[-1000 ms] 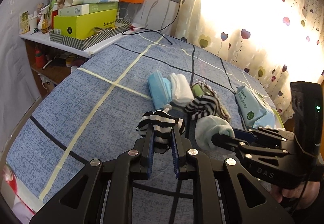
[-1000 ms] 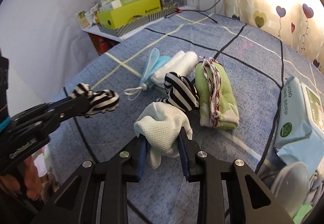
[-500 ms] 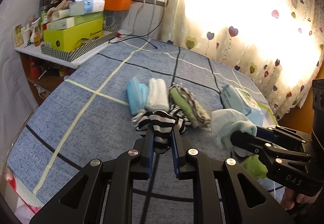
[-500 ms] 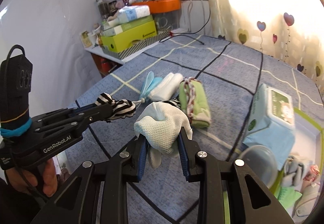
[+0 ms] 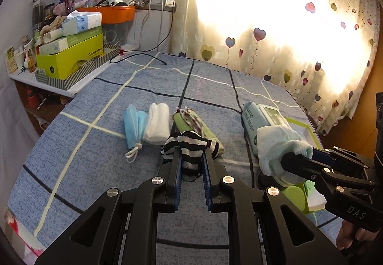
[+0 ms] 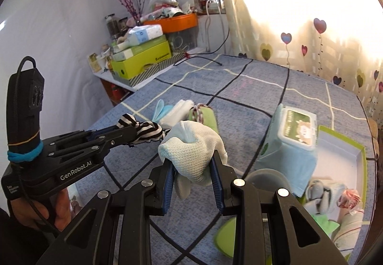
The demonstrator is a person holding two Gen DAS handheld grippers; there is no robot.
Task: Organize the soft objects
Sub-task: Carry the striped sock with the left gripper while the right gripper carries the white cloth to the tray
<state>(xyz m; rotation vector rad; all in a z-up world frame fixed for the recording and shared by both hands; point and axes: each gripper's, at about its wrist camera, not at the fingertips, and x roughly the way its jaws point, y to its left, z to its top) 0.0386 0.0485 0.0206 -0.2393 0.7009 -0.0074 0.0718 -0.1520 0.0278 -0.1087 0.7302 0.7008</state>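
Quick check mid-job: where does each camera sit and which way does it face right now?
Left wrist: on the left claw, angled down across the blue checked bedspread toward the curtain; shows its fingers shut on a striped sock, the right claw and a bit of hand.
Right wrist: on the right claw, facing the same way, shut on a pale knit sock; shows the left claw and the hand holding it.
Shared: both socks, the folded green cloth, the wet wipes pack.

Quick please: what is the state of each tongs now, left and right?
Left tongs: closed on the black-and-white striped sock.
Right tongs: closed on the pale mint knit sock.
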